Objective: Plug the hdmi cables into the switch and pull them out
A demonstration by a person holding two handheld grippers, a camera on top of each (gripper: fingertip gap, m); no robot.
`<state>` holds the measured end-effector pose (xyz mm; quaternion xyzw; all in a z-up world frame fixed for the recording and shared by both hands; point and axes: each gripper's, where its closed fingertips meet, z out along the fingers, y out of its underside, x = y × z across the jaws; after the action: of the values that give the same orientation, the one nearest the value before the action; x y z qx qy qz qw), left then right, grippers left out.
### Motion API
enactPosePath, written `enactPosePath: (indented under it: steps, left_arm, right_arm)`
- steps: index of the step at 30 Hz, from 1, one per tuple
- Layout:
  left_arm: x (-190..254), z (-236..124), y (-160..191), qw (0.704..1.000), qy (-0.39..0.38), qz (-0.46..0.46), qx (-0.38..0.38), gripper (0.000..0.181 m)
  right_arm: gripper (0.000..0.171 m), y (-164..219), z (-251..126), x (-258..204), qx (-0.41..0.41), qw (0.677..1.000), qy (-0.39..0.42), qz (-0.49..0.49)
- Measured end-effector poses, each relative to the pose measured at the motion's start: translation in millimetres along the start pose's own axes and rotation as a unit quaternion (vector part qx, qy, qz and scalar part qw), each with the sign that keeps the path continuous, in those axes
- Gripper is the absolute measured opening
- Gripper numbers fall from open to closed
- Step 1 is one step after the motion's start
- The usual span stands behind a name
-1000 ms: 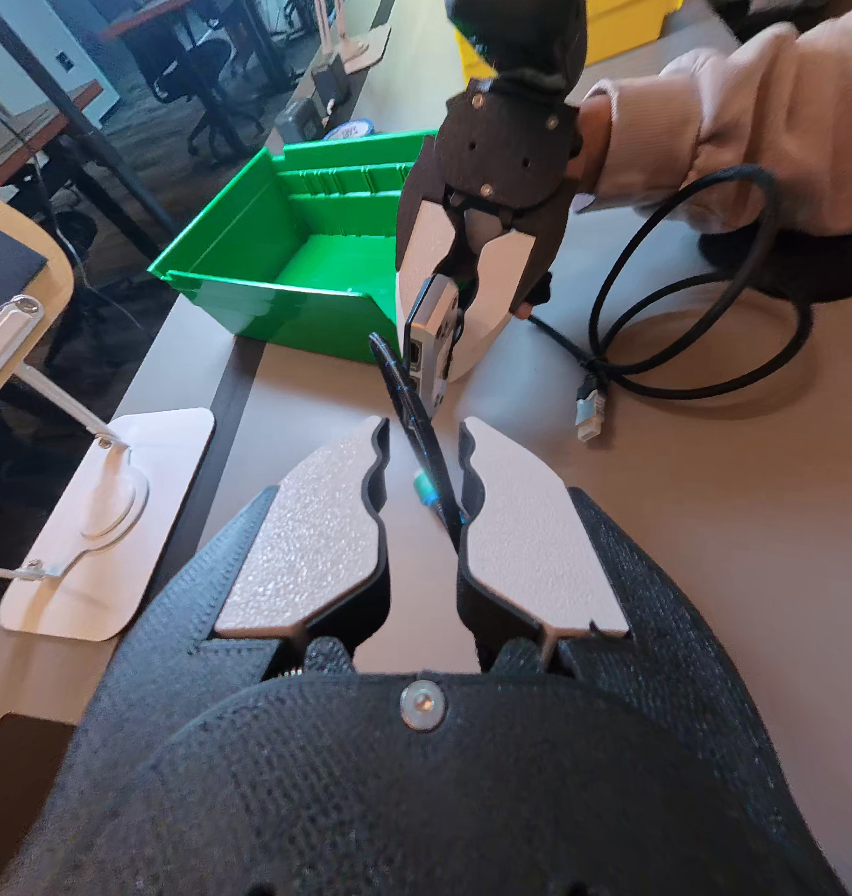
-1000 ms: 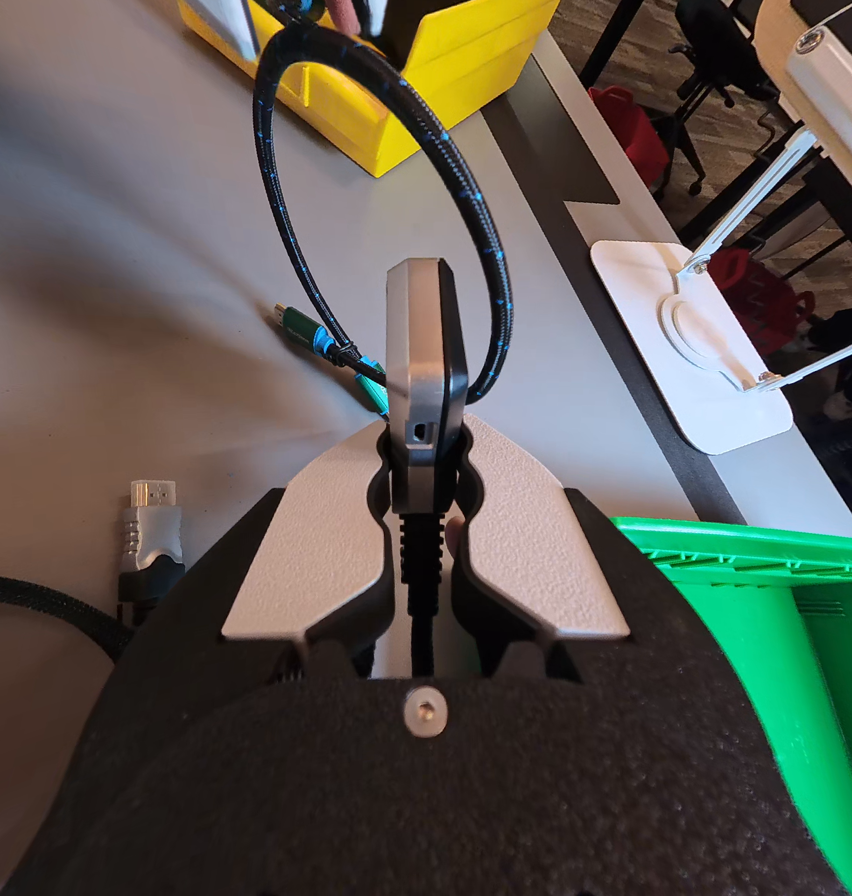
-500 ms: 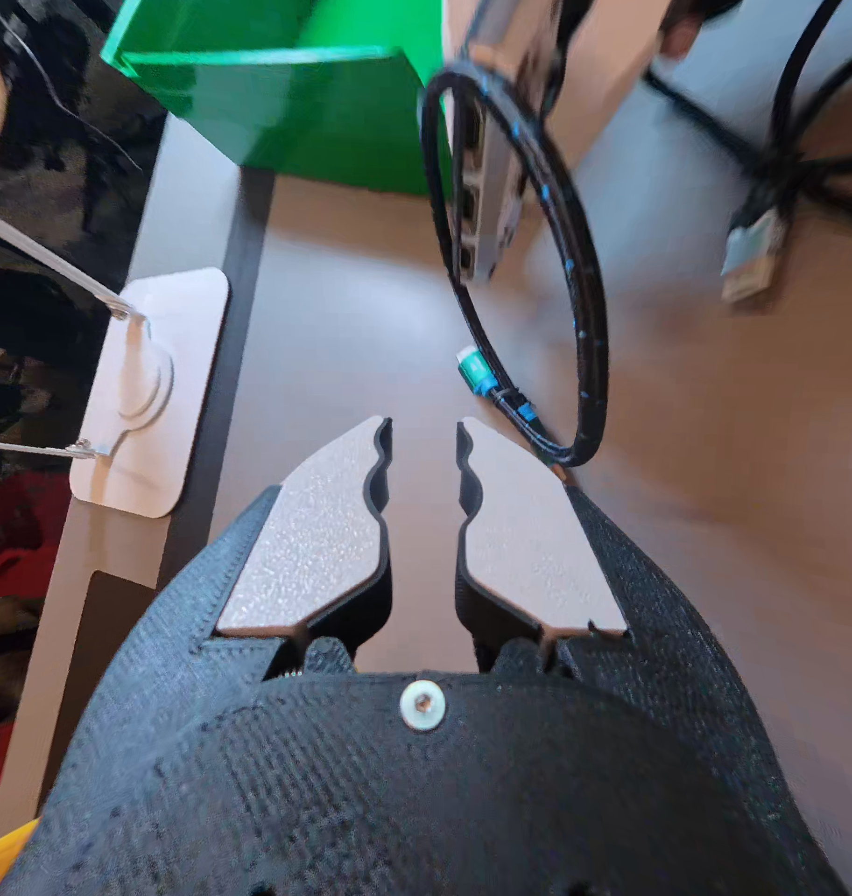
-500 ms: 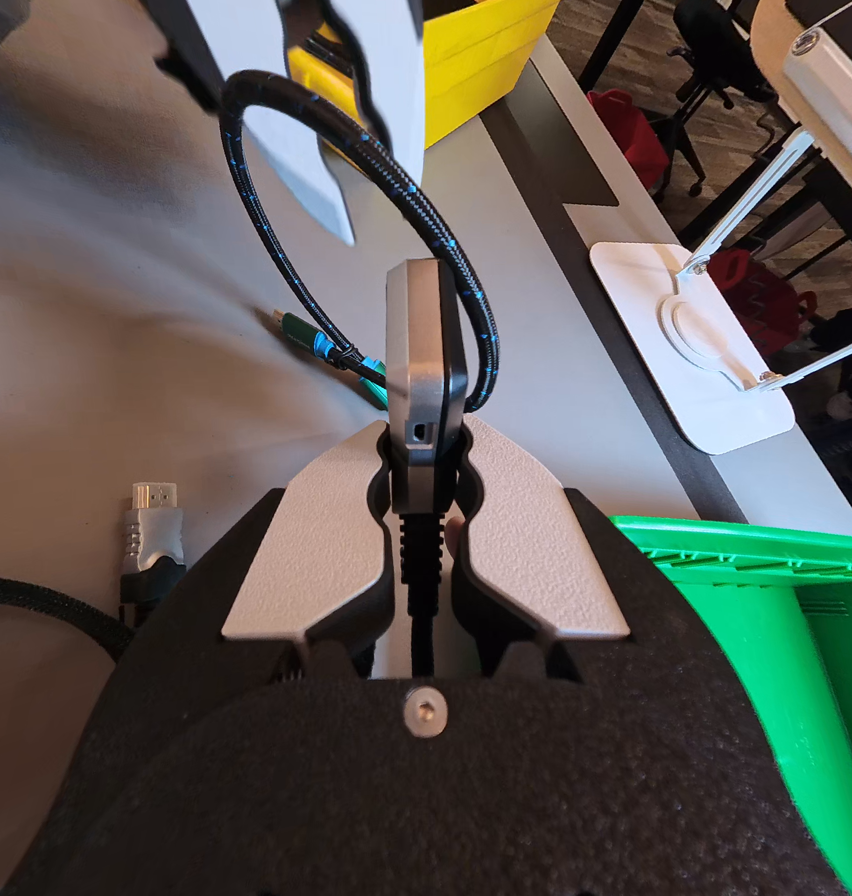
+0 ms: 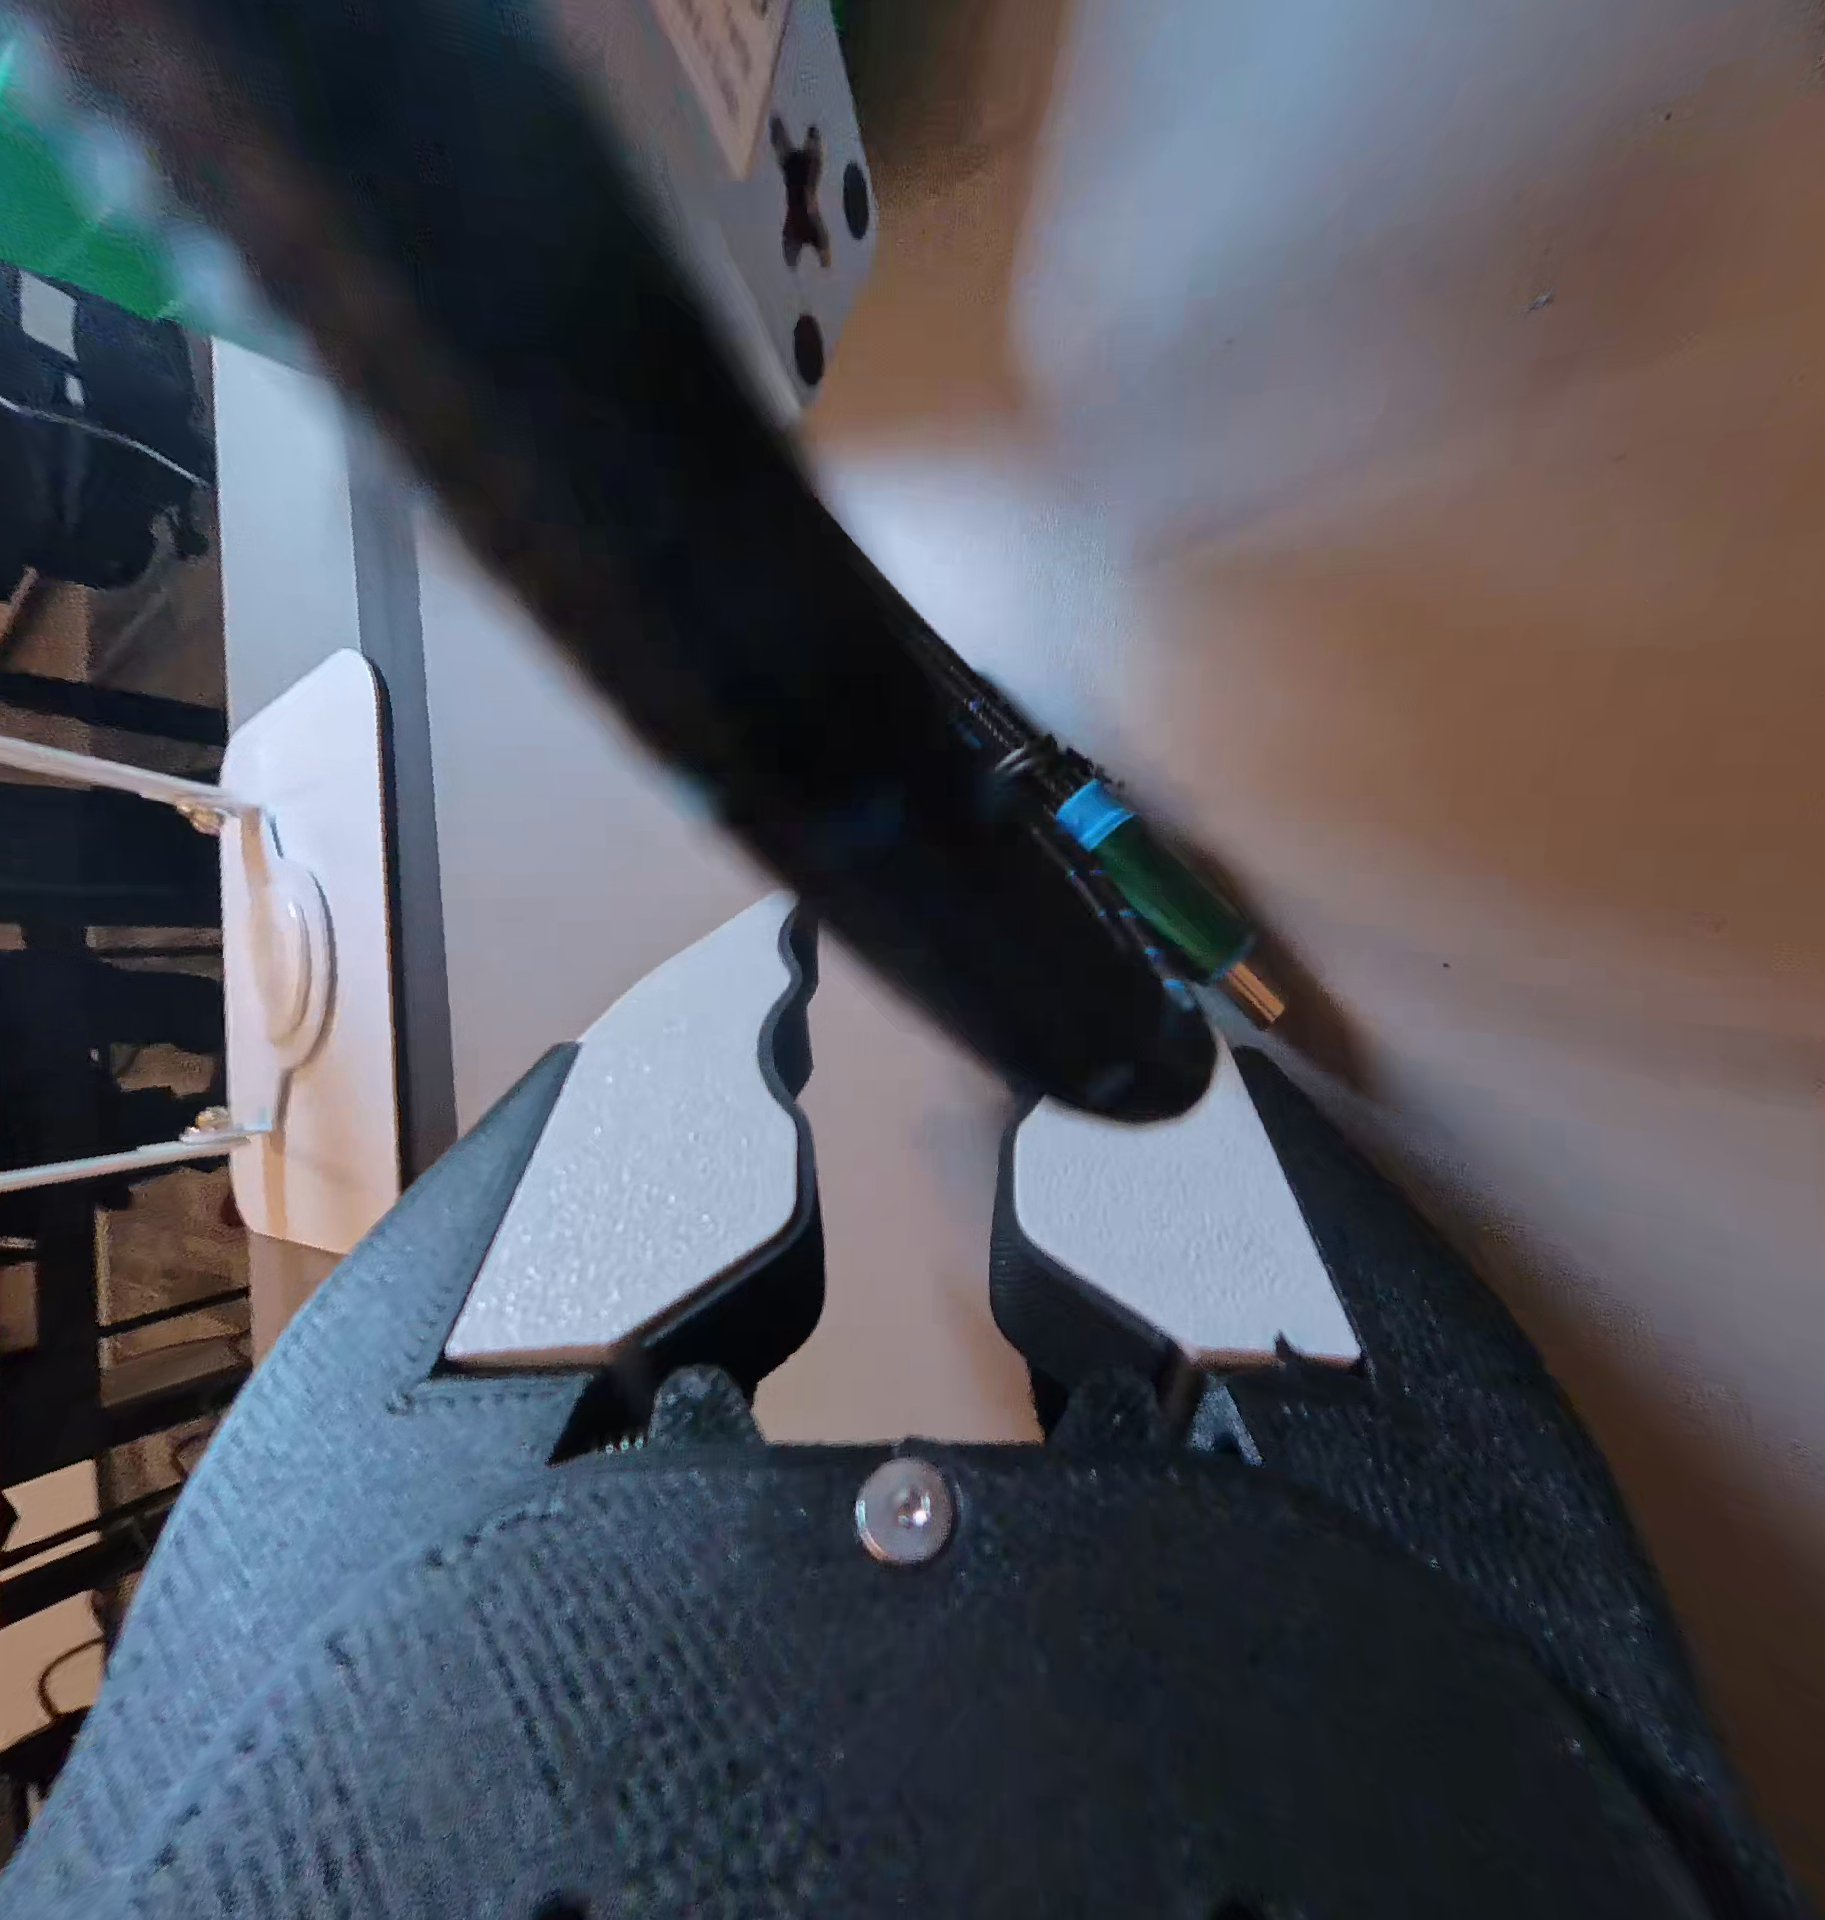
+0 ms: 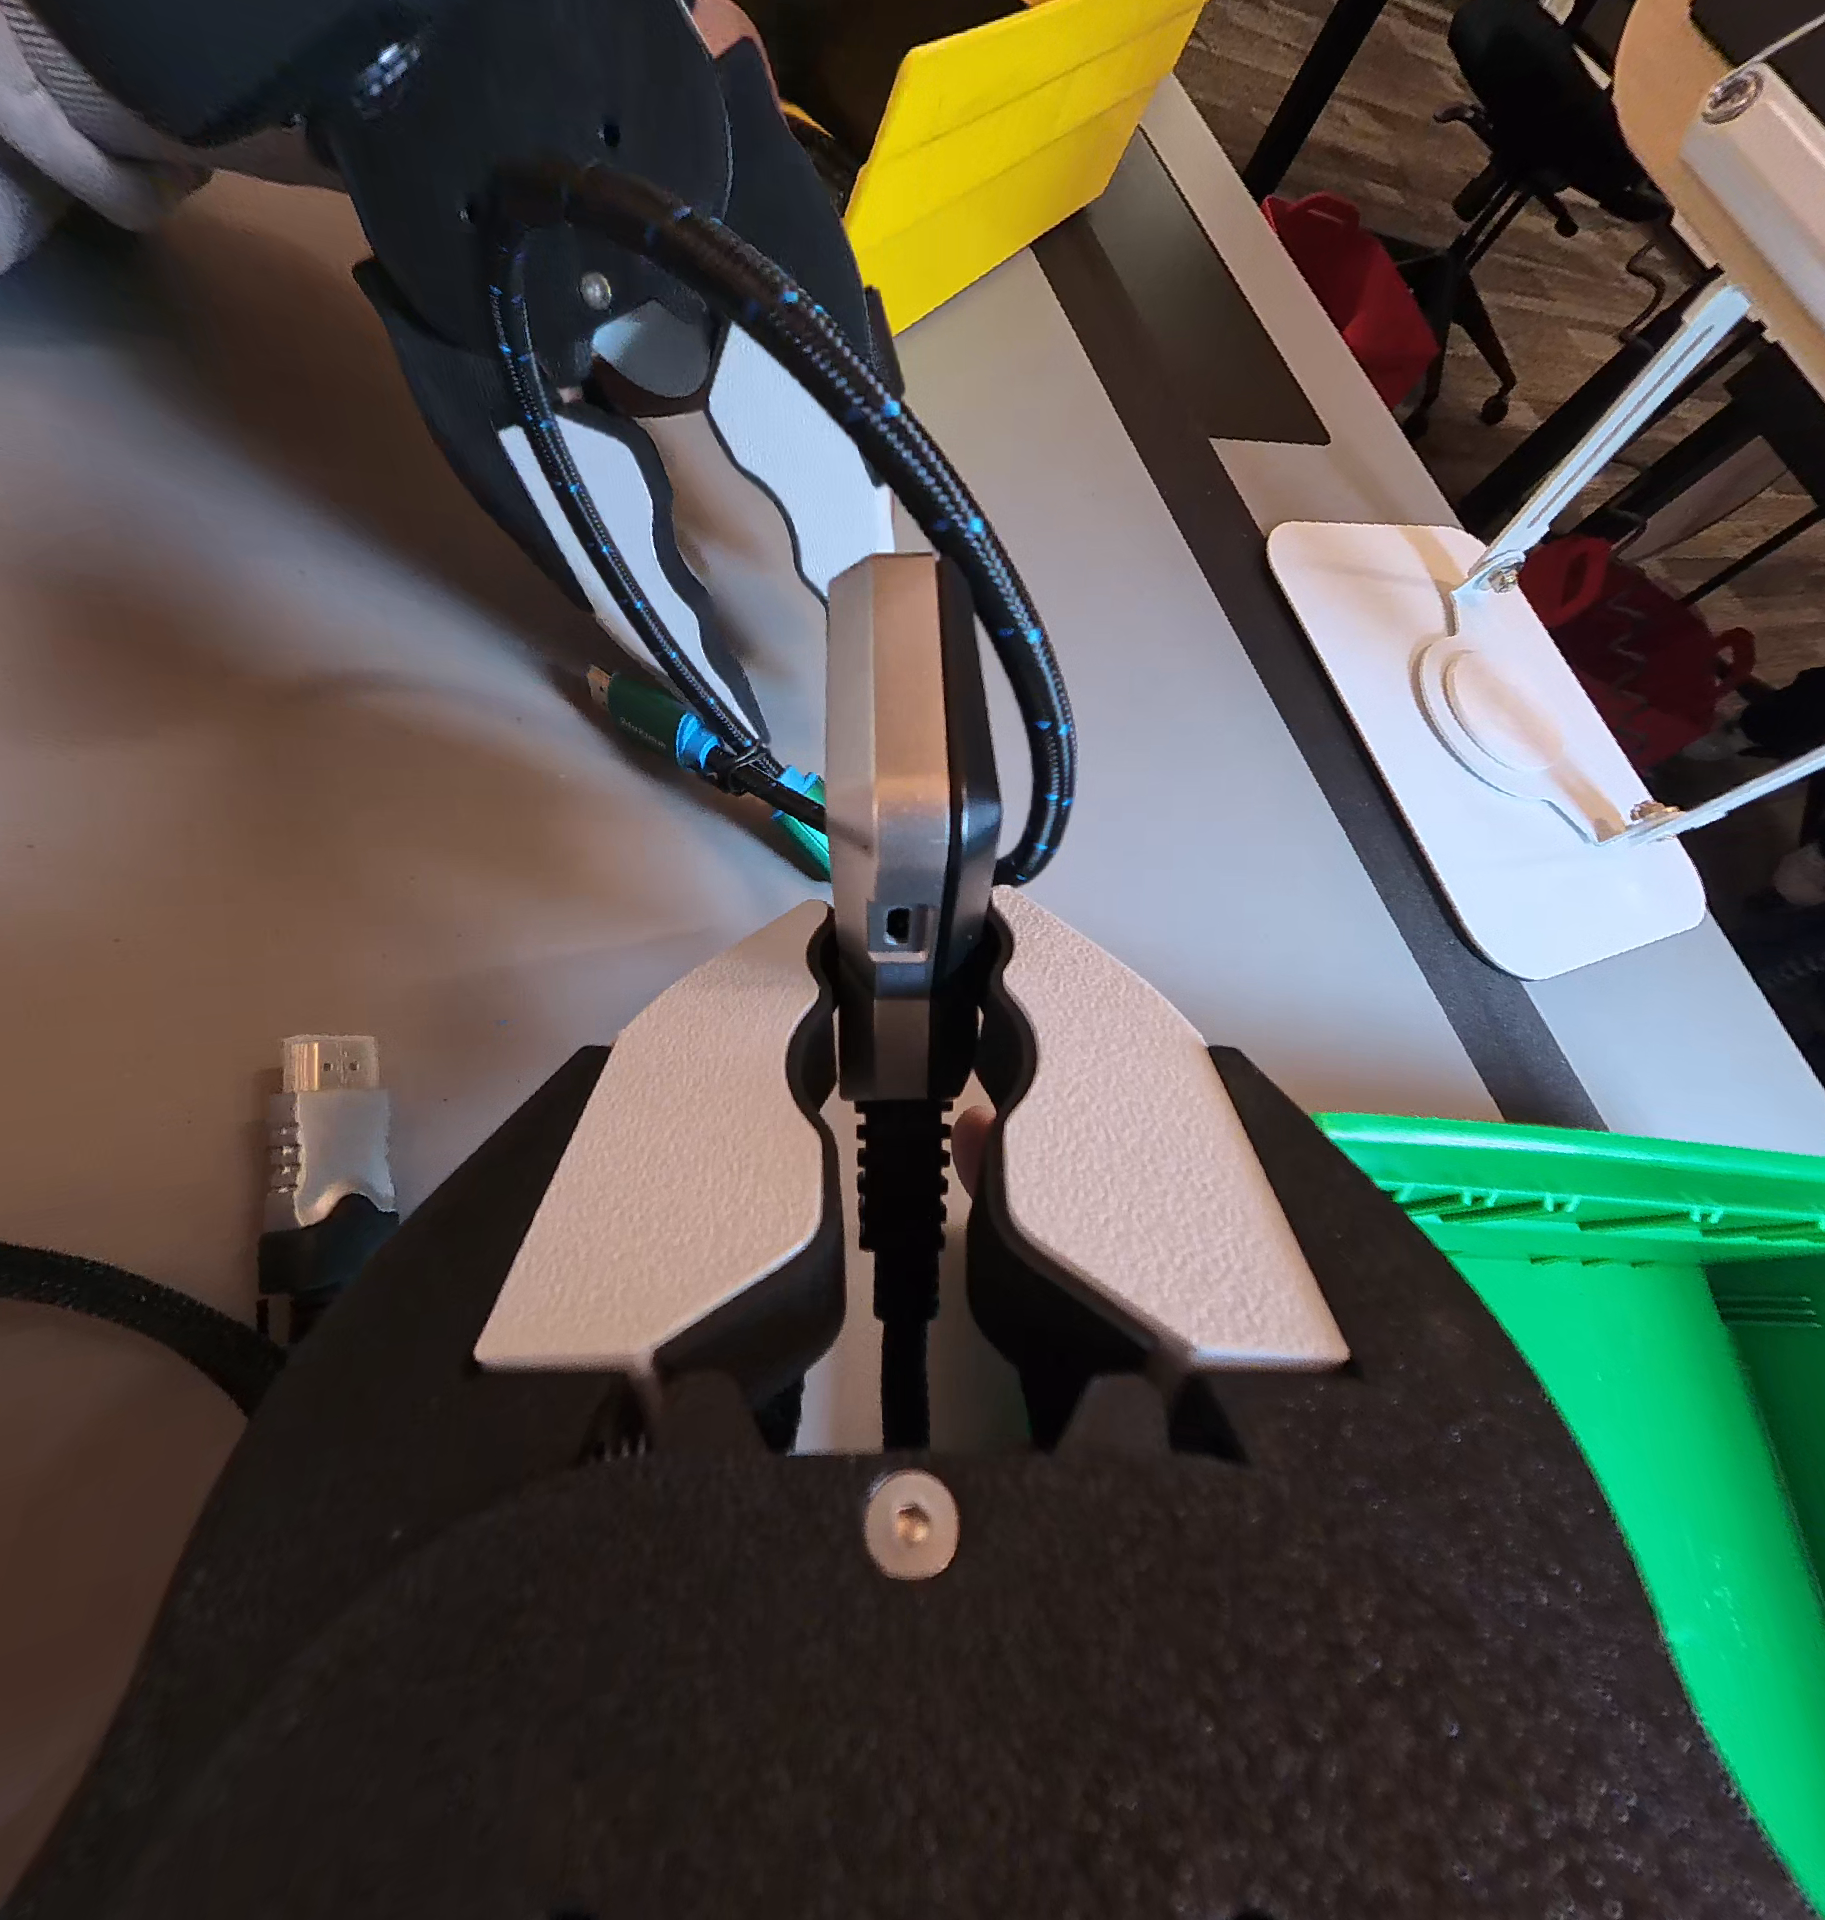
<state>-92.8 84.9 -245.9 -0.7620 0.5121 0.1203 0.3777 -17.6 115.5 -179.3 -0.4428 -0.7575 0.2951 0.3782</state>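
Two grippers are seen over a pale table [image 6: 264, 831]. The right gripper [image 6: 913, 935] is clamped shut on the switch [image 6: 903, 769], a slim grey and black box held on edge between the pads, its black strain-relief lead running back between the fingers toward the camera. The switch stands upright, its far end reaching out past the fingertips.

A braided black cable [image 6: 949, 499] with blue flecks is looped from just right of the switch, up and over its far end, to the left gripper [image 6: 726, 582], which hangs beyond and to the left of the switch, fingers pointing down. Its fingers are parted with a clear gap, and the cable passes across its body rather than between the pads. The cable's green plug [image 6: 643, 712] lies on the table just left of the switch, near the left gripper's fingertips; a second green end is partly hidden behind the switch.

In the left wrist view the left gripper [image 5: 903, 997] is open, and the braided cable [image 5: 742, 623], heavily blurred, crosses diagonally over its right finger [image 5: 1178, 1236]. The green plug [image 5: 1168, 894] shows just beyond that finger, outside the gap.

A silver plug [image 6: 326, 1132] on a second black cable lies near and to the left of the right gripper. A green bin [image 6: 1666, 1403] sits to the near right, a yellow bin [image 6: 1001, 135] at the far side, and a white lamp base [image 6: 1459, 727] to the right.
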Motion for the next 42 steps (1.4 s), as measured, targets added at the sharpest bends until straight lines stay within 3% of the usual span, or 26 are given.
enactPosePath:
  steps: [15,20,28,33,38,42]
  left_arm:
    - [6,23,-42,0.994,-0.033,0.08,0.072,0.024]
    - [11,33,-54,0.992,-0.045,0.072,0.098,0.005]
    - [-4,14,-51,0.991,-0.043,-0.004,0.124,0.0]
    - [-31,-26,-51,0.976,-0.043,-0.117,0.18,0.0]
    - [-41,-78,-88,0.952,0.007,-0.181,0.248,0.018]
    - [-19,-85,-120,0.937,0.099,-0.241,0.231,0.059]
  right_arm:
    - [0.022,-1,2,-1,0.005,1.0,-0.007,0.006]
    - [0.022,-2,1,-1,0.007,1.0,-0.007,0.009]
    - [0.023,-1,-1,0,0.009,1.0,-0.006,0.012]
    - [0.023,-1,-1,1,0.01,1.0,-0.006,0.013]
    - [0.023,0,-2,1,0.01,1.0,-0.007,0.015]
    - [0.023,0,-1,1,0.008,1.0,-0.005,0.014]
